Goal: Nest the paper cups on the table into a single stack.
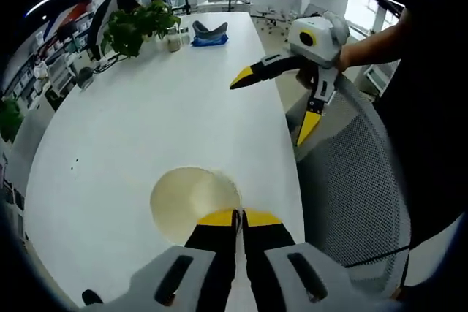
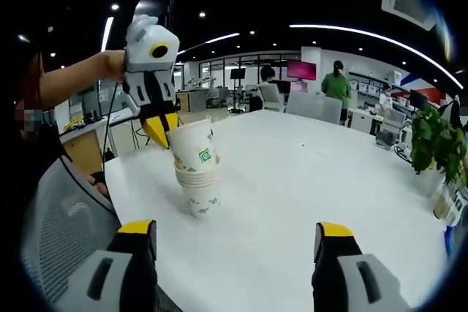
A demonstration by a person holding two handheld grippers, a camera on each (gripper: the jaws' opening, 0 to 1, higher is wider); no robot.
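Observation:
A stack of several white paper cups [image 2: 200,188] with green print stands upright on the white table [image 2: 307,180] near its edge. The topmost cup [image 2: 193,145] sits tilted in the stack. My left gripper [image 2: 161,134] is shut on that cup's rim from above. In the left gripper view I look down into the cup's cream-coloured mouth [image 1: 191,199], with my left gripper [image 1: 238,218] pinching its near rim. My right gripper [image 1: 274,104] hovers open beyond the table edge, holding nothing. In its own view, the right gripper [image 2: 234,231] stands wide open, a short way back from the stack.
A grey mesh chair [image 1: 358,180] stands beside the table edge near the stack. A potted plant [image 1: 139,27] and a blue object [image 1: 208,34] sit at the far end of the long table [image 1: 146,107]. People stand among office desks in the background.

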